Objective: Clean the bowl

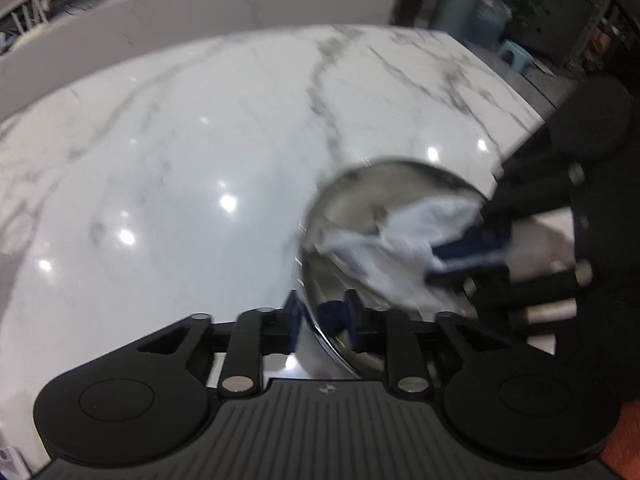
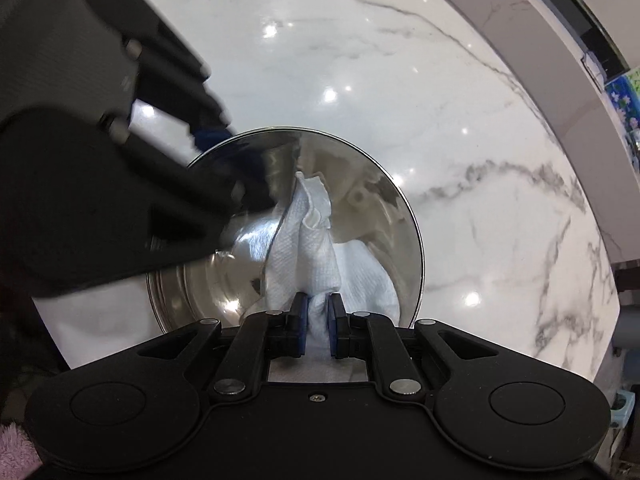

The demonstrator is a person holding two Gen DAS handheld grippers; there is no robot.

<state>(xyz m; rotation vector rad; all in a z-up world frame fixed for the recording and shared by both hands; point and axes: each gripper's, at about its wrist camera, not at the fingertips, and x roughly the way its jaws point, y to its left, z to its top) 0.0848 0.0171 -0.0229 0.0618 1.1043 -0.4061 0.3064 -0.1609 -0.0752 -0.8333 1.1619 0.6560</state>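
Note:
A shiny steel bowl (image 1: 360, 196) (image 2: 372, 184) sits on the white marble counter (image 1: 180, 152). My left gripper (image 1: 322, 320) is shut on the bowl's near rim, one blue pad outside and one inside. It shows in the right wrist view (image 2: 216, 136) at the bowl's far left rim. My right gripper (image 2: 318, 324) is shut on a crumpled white paper towel (image 2: 308, 240), which lies pressed inside the bowl. In the left wrist view the right gripper (image 1: 468, 256) reaches into the bowl from the right with the towel (image 1: 384, 248).
The counter (image 2: 440, 100) stretches wide around the bowl. A low white wall (image 1: 160, 20) runs behind it. Plants, bins and a small stool (image 1: 516, 50) stand beyond the far right corner. A pink cloth (image 2: 14, 448) shows at the lower left.

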